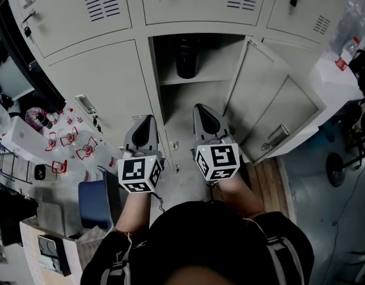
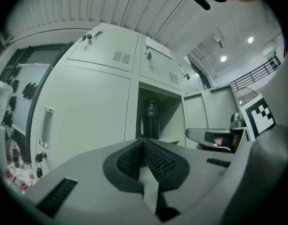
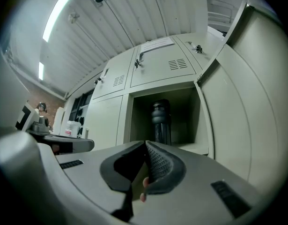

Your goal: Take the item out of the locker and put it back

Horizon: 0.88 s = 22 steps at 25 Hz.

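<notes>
My left jaws (image 2: 144, 142) are clenched, pads meeting at the tips with nothing between them. My right jaws (image 3: 146, 145) are clenched as well and grasp nothing; a bit of my own finger shows through the gap below the pads. From the head view, the left gripper (image 1: 146, 121) and the right gripper (image 1: 202, 109) sit side by side, a little apart, both pointing at the open locker (image 1: 151, 82) in front of me and touching nothing.

The task's thing, a dark bottle (image 1: 186, 57), stands upright inside the open compartment, on the shelf (image 1: 209, 78) in its upper part, toward the left side wall. Both gripper views look up at it past the jaw tips: the left one sees the bottle (image 2: 151, 118) slightly to the right of its tips, the right one sees it (image 3: 161, 121) just right of centre. The bottle is well apart from both pairs of jaws.

The locker door (image 1: 277, 108) stands swung open to the right of the compartment. The neighbouring lockers around it are shut. To my left, low down, a dark blue container (image 1: 98, 202) sits near small red-and-white items (image 1: 69, 140).
</notes>
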Available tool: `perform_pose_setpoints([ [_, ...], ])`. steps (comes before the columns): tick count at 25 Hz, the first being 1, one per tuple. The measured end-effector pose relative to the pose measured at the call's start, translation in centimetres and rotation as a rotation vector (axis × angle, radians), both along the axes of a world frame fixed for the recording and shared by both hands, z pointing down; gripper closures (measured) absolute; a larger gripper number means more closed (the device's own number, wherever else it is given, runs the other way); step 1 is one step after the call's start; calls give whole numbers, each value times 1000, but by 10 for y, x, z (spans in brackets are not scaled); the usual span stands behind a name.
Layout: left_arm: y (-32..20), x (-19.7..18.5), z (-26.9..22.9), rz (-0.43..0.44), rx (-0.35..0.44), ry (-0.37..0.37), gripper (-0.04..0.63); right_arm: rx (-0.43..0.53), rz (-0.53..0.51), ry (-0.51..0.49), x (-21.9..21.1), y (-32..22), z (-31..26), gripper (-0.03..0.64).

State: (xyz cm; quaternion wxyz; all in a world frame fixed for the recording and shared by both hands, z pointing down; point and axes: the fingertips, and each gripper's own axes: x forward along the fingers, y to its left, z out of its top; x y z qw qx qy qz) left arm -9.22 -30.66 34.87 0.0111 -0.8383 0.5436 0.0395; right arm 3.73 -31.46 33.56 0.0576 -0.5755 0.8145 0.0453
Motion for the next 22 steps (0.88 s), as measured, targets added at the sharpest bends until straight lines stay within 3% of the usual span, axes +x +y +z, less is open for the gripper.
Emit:
perform_pose_setpoints([
  [4,-4,7,0,-1,-3,8,583,20,-42,-40,3,-6,-3,594],
  [5,-4,7,1,-2,-4,6,583,29,-65,-53,2,-7,-6,424],
  [6,-3,8,2,-5,-7,7,583,37,-77,-65,3,-9,-10,343],
  [7,-2,7,3,-8,-10,7,583,42,-74,-75,5,-12,-14,324],
  [14,4,-5,4,-48,-11,20,583,55,-47,-73,6,-40,-51,275],
  [22,11,-17,5,-87,-14,21,583,-12,-11,-61,4,-100,-72,258],
])
